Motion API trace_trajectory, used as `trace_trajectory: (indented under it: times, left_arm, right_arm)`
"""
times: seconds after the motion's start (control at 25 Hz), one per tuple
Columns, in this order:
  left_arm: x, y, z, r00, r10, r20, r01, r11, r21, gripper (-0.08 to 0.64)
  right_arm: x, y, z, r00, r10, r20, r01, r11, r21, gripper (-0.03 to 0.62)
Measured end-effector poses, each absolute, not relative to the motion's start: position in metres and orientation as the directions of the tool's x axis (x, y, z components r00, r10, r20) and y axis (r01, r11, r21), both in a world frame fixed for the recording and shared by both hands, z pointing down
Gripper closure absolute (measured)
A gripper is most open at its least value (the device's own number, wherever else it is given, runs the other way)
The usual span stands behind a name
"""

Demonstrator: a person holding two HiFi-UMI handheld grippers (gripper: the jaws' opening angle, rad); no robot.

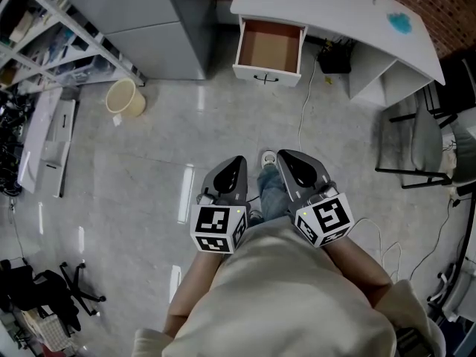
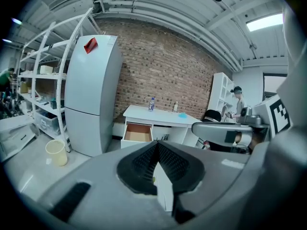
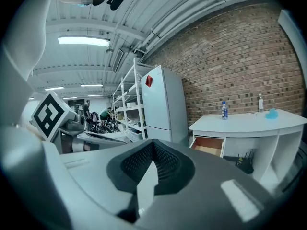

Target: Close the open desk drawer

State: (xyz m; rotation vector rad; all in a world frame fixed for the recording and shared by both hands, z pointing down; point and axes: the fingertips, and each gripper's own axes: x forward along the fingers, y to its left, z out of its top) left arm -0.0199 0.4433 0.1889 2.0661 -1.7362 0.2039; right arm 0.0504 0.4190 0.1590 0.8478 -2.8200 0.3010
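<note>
The white desk [image 1: 349,13] stands against the brick wall at the top of the head view, with its drawer [image 1: 269,49] pulled out and showing a bare brown bottom. The same open drawer [image 2: 137,132] [image 3: 209,146] appears far ahead in both gripper views. My left gripper [image 1: 238,158] and right gripper [image 1: 282,155] are held side by side in front of my body, well short of the desk. Both are shut with nothing between the jaws.
A grey fridge [image 1: 149,21] stands left of the desk, and metal shelving [image 1: 44,36] further left. A cream bucket [image 1: 125,98] sits on the floor by the fridge. A white cable [image 1: 303,110] runs across the floor from the desk. A black chair [image 1: 420,136] stands at the right.
</note>
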Motion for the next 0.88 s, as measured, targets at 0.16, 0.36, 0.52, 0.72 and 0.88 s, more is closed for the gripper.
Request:
trace_trajectory:
  times: [0.16,0.36,0.52,0.72,0.88]
  left_arm:
    - [-0.024,0.421,0.190,0.212,-0.899,0.383,-0.965,-0.130,0.228,0.557]
    - [-0.029,0.385,0.188,0.223,-0.896,0.384,-0.962,-0.138,0.235,0.557]
    - [-0.031,0.356,0.186,0.233,-0.892,0.388,-0.960,-0.148,0.237,0.557]
    - [-0.034,0.319,0.183,0.235,-0.887,0.398,-0.961,-0.149,0.233,0.557]
    - [-0.035,0.287,0.181,0.230,-0.886,0.402,-0.963,-0.147,0.228,0.557]
  right_arm:
    - [0.050,0.394,0.160,-0.814,-0.534,0.229,-0.571,0.808,-0.144,0.591]
    - [0.043,0.360,0.158,-0.811,-0.538,0.229,-0.575,0.803,-0.152,0.591]
    - [0.039,0.331,0.157,-0.812,-0.536,0.232,-0.575,0.801,-0.163,0.591]
    - [0.038,0.290,0.152,-0.809,-0.541,0.228,-0.581,0.795,-0.173,0.591]
    - [0.035,0.255,0.151,-0.811,-0.537,0.233,-0.579,0.796,-0.179,0.591]
